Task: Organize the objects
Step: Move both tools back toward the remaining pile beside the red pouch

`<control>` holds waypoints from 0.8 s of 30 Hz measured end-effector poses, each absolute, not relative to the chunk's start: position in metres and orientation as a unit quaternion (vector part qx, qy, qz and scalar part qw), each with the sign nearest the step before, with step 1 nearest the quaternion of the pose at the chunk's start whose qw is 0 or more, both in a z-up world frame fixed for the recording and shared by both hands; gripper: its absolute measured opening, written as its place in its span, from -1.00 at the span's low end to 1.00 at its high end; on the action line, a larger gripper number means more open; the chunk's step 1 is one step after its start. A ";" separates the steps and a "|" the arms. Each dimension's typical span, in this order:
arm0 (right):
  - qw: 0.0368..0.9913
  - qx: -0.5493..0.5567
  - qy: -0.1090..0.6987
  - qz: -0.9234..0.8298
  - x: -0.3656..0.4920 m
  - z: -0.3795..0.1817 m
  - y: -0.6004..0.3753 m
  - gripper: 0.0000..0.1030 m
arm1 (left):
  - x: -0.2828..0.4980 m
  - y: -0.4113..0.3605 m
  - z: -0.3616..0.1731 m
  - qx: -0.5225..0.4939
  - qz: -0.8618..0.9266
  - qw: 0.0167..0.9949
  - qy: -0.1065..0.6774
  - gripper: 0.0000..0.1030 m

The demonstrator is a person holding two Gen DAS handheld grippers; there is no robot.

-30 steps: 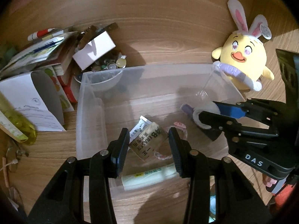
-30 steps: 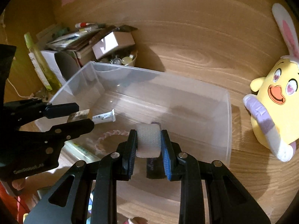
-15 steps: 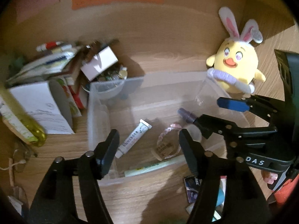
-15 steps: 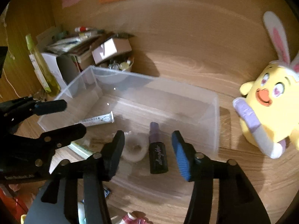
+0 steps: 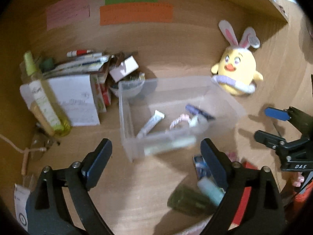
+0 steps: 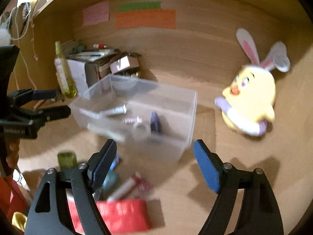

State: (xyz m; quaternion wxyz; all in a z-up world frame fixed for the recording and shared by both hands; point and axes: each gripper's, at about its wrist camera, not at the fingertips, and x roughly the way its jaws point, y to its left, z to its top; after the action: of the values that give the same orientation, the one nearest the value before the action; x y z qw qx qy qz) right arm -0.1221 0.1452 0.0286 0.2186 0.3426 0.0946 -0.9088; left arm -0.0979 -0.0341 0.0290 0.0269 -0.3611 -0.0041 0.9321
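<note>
A clear plastic bin (image 5: 125, 117) (image 6: 192, 105) sits on the wooden desk. It holds a white tube (image 5: 151, 122) (image 6: 114, 110), a purple-capped dark bottle (image 5: 197, 112) (image 6: 155, 122), a tape roll (image 6: 139, 127) and a pink braided band (image 5: 179, 120). My left gripper (image 5: 156, 158) is open and empty, above the desk in front of the bin. My right gripper (image 6: 154, 161) is open and empty, also in front of the bin. Near the desk's front lie a green bottle (image 5: 187, 199) (image 6: 66, 159), a pale tube (image 5: 210, 190) and a red pouch (image 6: 121, 215).
A yellow bunny plush (image 5: 237, 76) (image 6: 250, 101) stands right of the bin. A stack of boxes and papers (image 5: 78, 90), a yellow-green spray bottle (image 5: 45, 101) and a bowl of small items (image 5: 128, 87) crowd the left. Coloured notes (image 5: 137, 13) hang on the back wall.
Both grippers let go of their items into the bin, opened wide and pulled back and up from it. The tape roll now lies in the bin.
</note>
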 end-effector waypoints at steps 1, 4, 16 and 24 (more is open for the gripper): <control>0.221 0.349 0.089 -0.906 -0.117 0.023 0.149 0.52 | -0.092 -0.032 0.023 -0.369 0.929 0.029 -0.002 0.80; 0.216 0.368 0.074 -0.901 -0.100 0.003 0.163 0.53 | -0.080 -0.026 0.008 -0.385 0.922 0.036 0.000 0.80; 0.232 0.421 0.074 -0.874 -0.054 -0.045 0.186 0.63 | -0.063 -0.023 -0.032 -0.428 0.902 0.045 -0.040 0.83; 0.185 0.430 0.101 -0.878 -0.075 -0.059 0.181 0.63 | -0.059 -0.029 -0.030 -0.424 0.904 0.032 -0.043 0.83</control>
State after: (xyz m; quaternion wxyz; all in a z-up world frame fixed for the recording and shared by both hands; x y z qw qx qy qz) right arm -0.0752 0.1814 -0.0592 0.1852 0.4299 0.1011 -0.8779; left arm -0.0592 -0.0290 -0.0302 0.0324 -0.4240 -0.0425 0.9041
